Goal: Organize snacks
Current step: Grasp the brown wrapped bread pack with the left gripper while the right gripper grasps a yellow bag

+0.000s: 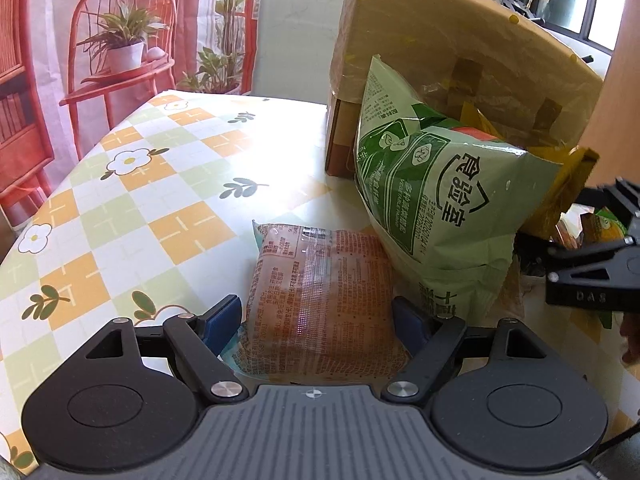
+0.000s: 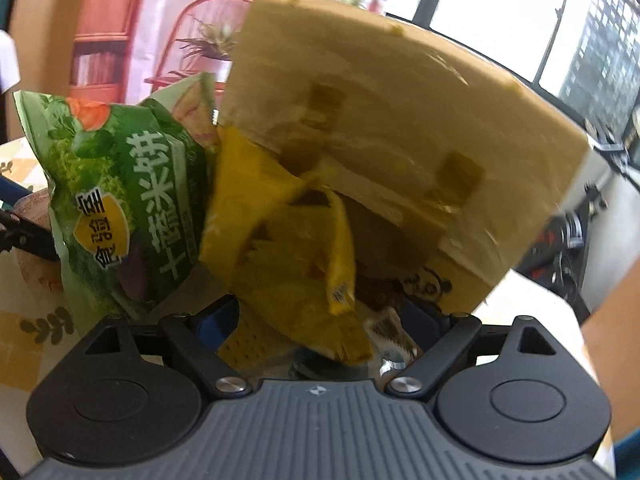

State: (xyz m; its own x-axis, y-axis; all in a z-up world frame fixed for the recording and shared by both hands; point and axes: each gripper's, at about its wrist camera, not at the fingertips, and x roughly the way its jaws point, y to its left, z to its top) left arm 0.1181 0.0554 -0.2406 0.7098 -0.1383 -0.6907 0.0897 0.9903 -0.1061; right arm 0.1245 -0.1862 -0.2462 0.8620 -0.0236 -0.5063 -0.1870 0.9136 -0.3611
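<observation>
An orange snack packet (image 1: 320,296) lies flat on the tablecloth between the blue fingers of my left gripper (image 1: 320,320), which touch its two sides. A green rice-cracker bag (image 1: 436,200) leans against a tan cardboard box (image 1: 460,48) just beyond it. In the right wrist view, my right gripper (image 2: 320,320) is around a yellow snack bag (image 2: 296,248) at the box's open mouth (image 2: 384,216), and the view is blurred. The green bag (image 2: 128,204) stands to its left. The right gripper also shows in the left wrist view (image 1: 600,264) at the right edge.
The table carries a checked floral cloth (image 1: 140,208). A red chair with a potted plant (image 1: 120,44) stands behind the table's far edge. Small packets (image 2: 388,332) lie under the yellow bag. Windows (image 2: 520,12) are at the back right.
</observation>
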